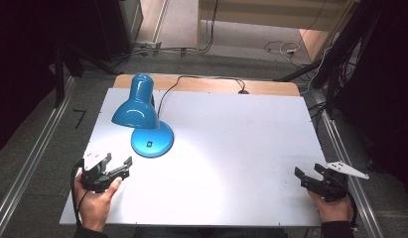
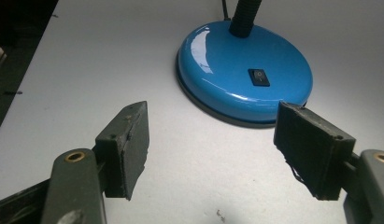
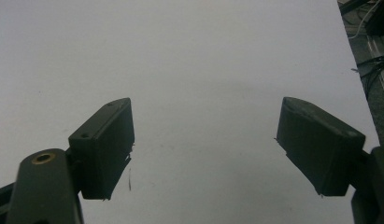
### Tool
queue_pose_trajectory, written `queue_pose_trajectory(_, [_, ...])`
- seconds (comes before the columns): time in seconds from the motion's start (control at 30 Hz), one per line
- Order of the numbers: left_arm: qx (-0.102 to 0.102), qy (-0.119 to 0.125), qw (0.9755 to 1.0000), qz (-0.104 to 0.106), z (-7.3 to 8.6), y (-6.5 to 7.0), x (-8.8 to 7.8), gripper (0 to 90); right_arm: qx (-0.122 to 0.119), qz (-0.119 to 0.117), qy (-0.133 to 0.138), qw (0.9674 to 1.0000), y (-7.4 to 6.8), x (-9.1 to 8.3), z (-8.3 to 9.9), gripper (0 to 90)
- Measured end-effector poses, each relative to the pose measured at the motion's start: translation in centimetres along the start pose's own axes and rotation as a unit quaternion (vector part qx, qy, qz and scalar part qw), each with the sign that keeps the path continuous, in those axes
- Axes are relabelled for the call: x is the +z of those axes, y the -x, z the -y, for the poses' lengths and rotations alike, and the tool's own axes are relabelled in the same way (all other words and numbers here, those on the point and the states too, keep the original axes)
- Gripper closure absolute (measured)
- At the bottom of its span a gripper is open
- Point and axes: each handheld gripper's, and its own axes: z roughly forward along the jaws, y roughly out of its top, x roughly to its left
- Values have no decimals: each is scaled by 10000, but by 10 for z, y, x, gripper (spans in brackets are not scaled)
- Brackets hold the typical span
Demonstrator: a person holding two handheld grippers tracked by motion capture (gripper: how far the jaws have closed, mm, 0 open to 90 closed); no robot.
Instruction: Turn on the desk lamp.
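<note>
A blue desk lamp (image 1: 137,106) stands at the table's left, lit, its shade bent down over its round blue base (image 1: 152,140). In the left gripper view the base (image 2: 245,77) lies just ahead, with a black rocker switch (image 2: 259,77) on top and the black neck rising from it. My left gripper (image 1: 118,163) hovers near the front left edge, a short way before the base, jaws wide open and empty (image 2: 210,149). My right gripper (image 1: 307,172) rests at the front right, open over bare white table (image 3: 206,149).
The white table (image 1: 231,148) has a wooden strip along its far edge, where the lamp's black cord (image 1: 201,79) runs to a hole. Metal rails flank the table on both sides. Cables and dark stands lie on the floor beyond.
</note>
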Motion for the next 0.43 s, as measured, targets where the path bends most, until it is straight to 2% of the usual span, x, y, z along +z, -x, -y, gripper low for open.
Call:
queue_pose_trajectory(0.13, [-31,-33,9999,-90,2,-6,-3,274,-1,1,-1,10000,0,0,0,175])
queue_pose_trajectory(0.27, [-245,-111,9995,-153,4,-12,-2,275,3,-6,0,10000,0,0,0,175])
queue_pose_trajectory(0.43, [-215,-410,9980,-437,9,-18,8,231,12,-1,6,10000,0,0,0,175])
